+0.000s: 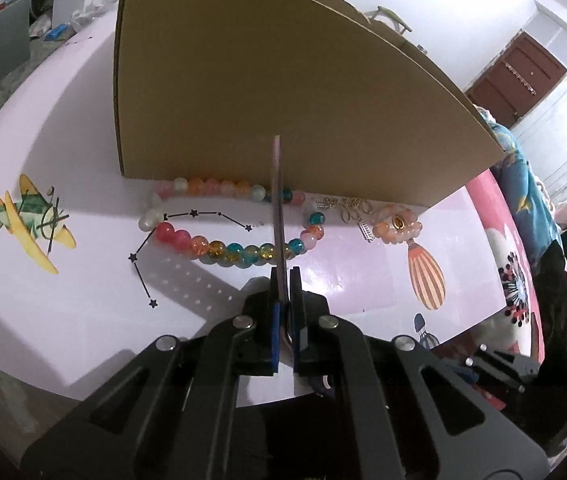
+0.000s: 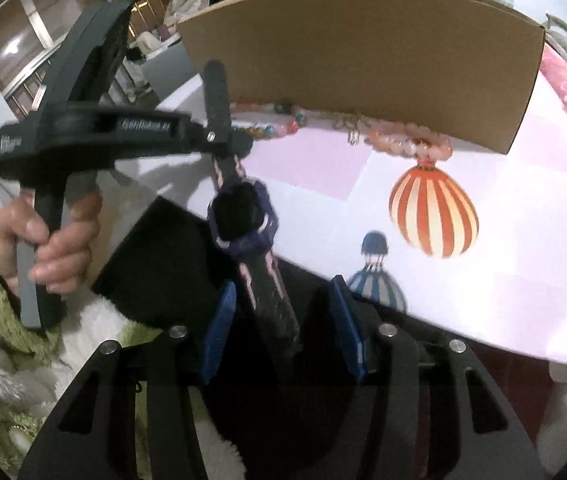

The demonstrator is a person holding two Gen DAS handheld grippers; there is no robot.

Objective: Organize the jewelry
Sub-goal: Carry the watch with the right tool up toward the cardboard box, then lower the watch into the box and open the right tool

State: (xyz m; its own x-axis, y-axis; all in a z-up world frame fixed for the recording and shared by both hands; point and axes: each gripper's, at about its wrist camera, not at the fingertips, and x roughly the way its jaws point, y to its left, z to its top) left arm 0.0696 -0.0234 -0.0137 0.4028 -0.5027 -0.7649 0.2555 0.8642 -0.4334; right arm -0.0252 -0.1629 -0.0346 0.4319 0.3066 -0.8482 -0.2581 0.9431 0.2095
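While my left tool (image 1: 281, 276) pinches the black-strapped wristwatch (image 2: 243, 216) and my right tool (image 2: 283, 320) gapes half-wide around it, the multicoloured glass-bead bracelet (image 1: 227, 220) beyond waits unsorted on the desk (image 1: 83, 312).

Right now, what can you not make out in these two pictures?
- Inside of the box: both views, its front wall hides it.
- Face of the watch: right wrist view, blurred; the left wrist view shows only the strap edge-on.
- The gold pieces by the box: left wrist view, too small to name.
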